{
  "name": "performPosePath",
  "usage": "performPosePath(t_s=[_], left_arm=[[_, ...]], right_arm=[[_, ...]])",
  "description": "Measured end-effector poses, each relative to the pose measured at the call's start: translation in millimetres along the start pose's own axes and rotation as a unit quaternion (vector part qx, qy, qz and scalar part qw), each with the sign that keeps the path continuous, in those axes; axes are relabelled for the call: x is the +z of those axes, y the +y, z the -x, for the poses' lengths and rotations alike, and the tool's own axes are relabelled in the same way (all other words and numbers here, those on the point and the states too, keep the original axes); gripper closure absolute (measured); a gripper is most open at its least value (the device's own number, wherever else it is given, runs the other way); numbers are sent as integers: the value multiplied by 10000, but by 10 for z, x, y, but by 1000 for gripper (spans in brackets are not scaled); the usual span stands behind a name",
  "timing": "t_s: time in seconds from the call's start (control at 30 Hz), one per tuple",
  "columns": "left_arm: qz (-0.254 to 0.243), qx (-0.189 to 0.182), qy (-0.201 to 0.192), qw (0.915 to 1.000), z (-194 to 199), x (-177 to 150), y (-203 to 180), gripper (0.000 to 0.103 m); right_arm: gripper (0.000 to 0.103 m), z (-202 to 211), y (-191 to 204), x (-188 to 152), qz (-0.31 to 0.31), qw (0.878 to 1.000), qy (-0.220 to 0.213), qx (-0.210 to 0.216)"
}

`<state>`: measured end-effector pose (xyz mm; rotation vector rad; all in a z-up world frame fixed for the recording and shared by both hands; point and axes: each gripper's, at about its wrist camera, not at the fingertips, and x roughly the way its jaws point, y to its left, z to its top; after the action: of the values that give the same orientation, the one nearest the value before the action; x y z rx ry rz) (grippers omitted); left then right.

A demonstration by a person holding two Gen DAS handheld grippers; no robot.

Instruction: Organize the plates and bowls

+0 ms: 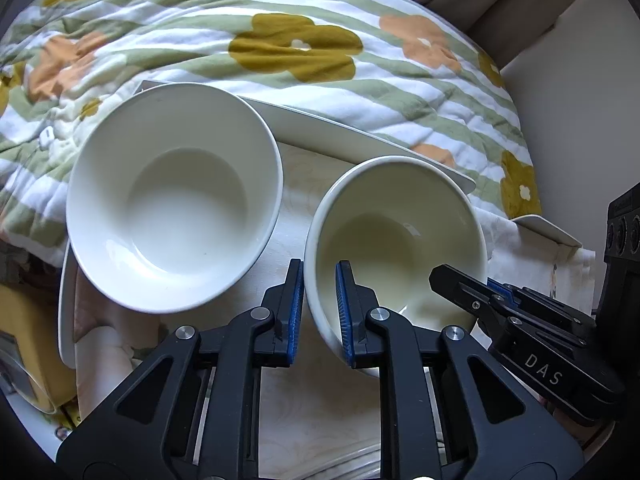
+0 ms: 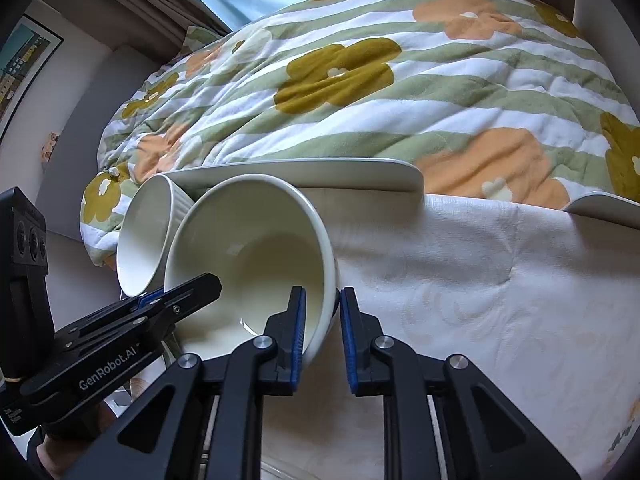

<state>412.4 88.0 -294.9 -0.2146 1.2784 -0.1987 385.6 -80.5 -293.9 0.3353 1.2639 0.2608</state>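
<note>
Two white bowls show over a white cloth. The smaller bowl (image 1: 400, 240) is tilted and held by both grippers. My left gripper (image 1: 318, 312) is shut on its left rim. My right gripper (image 2: 322, 340) is shut on its right rim; the same bowl shows in the right wrist view (image 2: 256, 248). The larger bowl (image 1: 172, 196) lies tilted to its left, touching a long white plate (image 1: 360, 136). In the right wrist view the larger bowl (image 2: 148, 232) sits just behind the held one. The right gripper also shows in the left wrist view (image 1: 480, 292).
A flowered quilt (image 1: 280, 40) lies behind the dishes. Another white plate's edge (image 1: 548, 232) shows at the right. The long plate (image 2: 320, 176) sits at the cloth's far edge. A white patterned cloth (image 2: 480, 280) covers the surface. A yellow object (image 1: 24, 340) is at the far left.
</note>
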Motion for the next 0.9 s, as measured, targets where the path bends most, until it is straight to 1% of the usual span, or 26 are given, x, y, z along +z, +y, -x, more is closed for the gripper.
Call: performPosePath(t_s=[0.2, 0.4, 0.63, 0.77, 0.9], left_arm=[[-103, 58, -131, 9998, 112, -47, -58, 89], [-349, 52, -454, 9983, 446, -92, -233, 89], [-693, -18, -821, 9942, 1033, -225, -588, 89], [-899, -45, -1065, 9902, 1364, -408, -898, 89], [-1075, -77, -1272, 9860, 1597, -678, -1254, 89]], right_arm=[[88, 107, 17, -24, 89, 9999, -120, 17], [88, 381, 49, -74, 126, 9991, -399, 37], [88, 961, 73, -223, 36, 9965, -833, 71], [88, 1356, 36, -388, 66, 9932, -1159, 89], [88, 1714, -121, -582, 81, 9901, -1395, 88]])
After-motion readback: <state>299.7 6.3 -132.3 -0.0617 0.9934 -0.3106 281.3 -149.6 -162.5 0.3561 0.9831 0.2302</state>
